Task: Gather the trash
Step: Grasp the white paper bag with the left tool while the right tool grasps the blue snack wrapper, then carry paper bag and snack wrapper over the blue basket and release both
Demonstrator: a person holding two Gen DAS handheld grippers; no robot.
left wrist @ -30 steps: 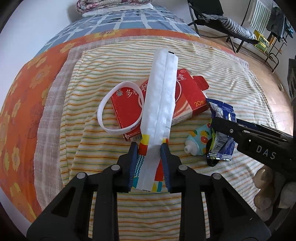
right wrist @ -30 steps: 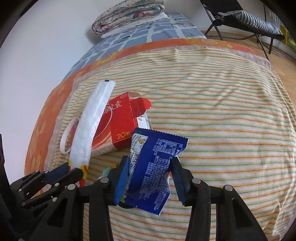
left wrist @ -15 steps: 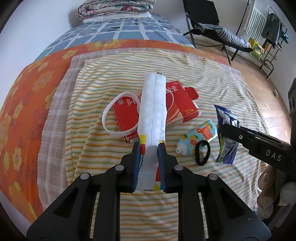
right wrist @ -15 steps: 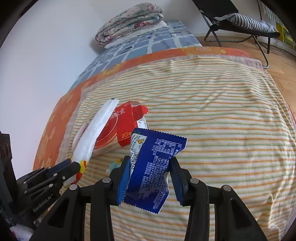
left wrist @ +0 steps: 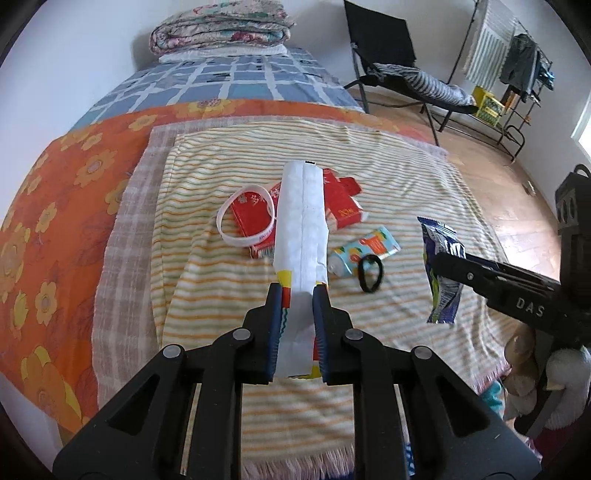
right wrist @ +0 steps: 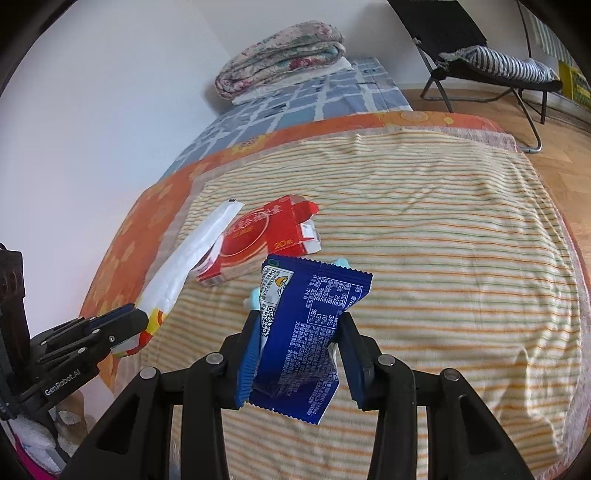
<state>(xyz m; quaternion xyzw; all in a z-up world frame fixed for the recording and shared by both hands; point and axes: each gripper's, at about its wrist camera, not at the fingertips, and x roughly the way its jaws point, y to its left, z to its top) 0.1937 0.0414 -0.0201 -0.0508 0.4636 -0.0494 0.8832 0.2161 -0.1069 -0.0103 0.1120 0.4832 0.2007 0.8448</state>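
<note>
My left gripper [left wrist: 297, 291] is shut on the lower end of a long white wrapper [left wrist: 303, 214], held up off the bed and pointing away over a red carton [left wrist: 251, 218]. My right gripper [right wrist: 301, 317] is shut on a crumpled blue snack wrapper [right wrist: 314, 332], also lifted clear of the bed. In the left wrist view that blue snack wrapper [left wrist: 445, 302] hangs at the right. On the striped blanket [left wrist: 406, 184] lie a white ring [left wrist: 225, 229], a small colourful tube [left wrist: 364, 249] and a black hair tie [left wrist: 370, 275].
The bed carries an orange flowered cover [left wrist: 55, 184] and a blue checked sheet [left wrist: 221, 81], with a folded quilt [left wrist: 218, 29] at the head. A black folding chair [left wrist: 388, 48] and a clothes rack [left wrist: 517, 74] stand on the wooden floor to the right.
Both grippers have risen and drawn back from the bed, each carrying its wrapper. The blue wrapper has lifted off the tube and hair tie, which now lie uncovered.
</note>
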